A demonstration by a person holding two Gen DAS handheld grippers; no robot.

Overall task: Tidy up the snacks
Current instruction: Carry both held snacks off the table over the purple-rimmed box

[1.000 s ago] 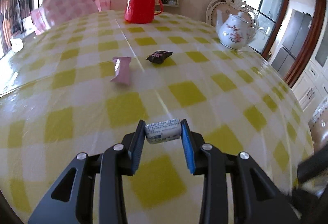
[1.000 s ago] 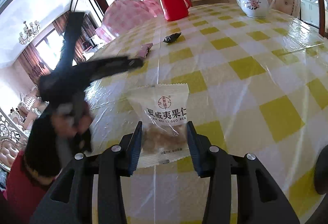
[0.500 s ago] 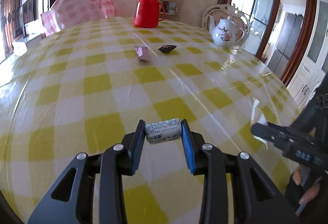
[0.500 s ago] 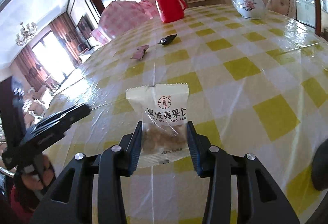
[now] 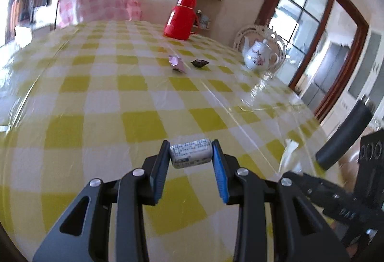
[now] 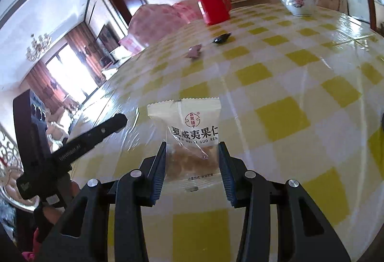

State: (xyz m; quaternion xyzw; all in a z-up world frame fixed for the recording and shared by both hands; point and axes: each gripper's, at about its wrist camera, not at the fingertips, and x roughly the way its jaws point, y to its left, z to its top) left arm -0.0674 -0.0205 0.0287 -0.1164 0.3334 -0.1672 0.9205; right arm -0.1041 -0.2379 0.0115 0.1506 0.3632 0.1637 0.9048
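My left gripper [image 5: 190, 154] is shut on a small white wrapped candy [image 5: 190, 153] and holds it above the yellow checked table [image 5: 108, 103]. My right gripper [image 6: 192, 159] is shut on a white nut snack packet [image 6: 192, 132] with red and black print. A pink wrapper [image 5: 177, 63] and a dark wrapped candy [image 5: 199, 63] lie far off near the table's middle; they also show in the right wrist view as the pink wrapper [image 6: 195, 52] and the dark candy [image 6: 220, 39]. The left gripper body [image 6: 72, 144] shows at the left of the right wrist view.
A red thermos [image 5: 181, 17] stands at the far side of the table. A white flowered teapot [image 5: 258, 54] stands at the far right by an ornate chair back. A pink checked cushion [image 5: 96, 3] sits behind the table. The right gripper's body [image 5: 348, 190] crosses the lower right corner.
Both grippers keep their hold. The left gripper has pulled back and swung toward the right one, so the two table snacks look farther away. The right view tilted slightly.
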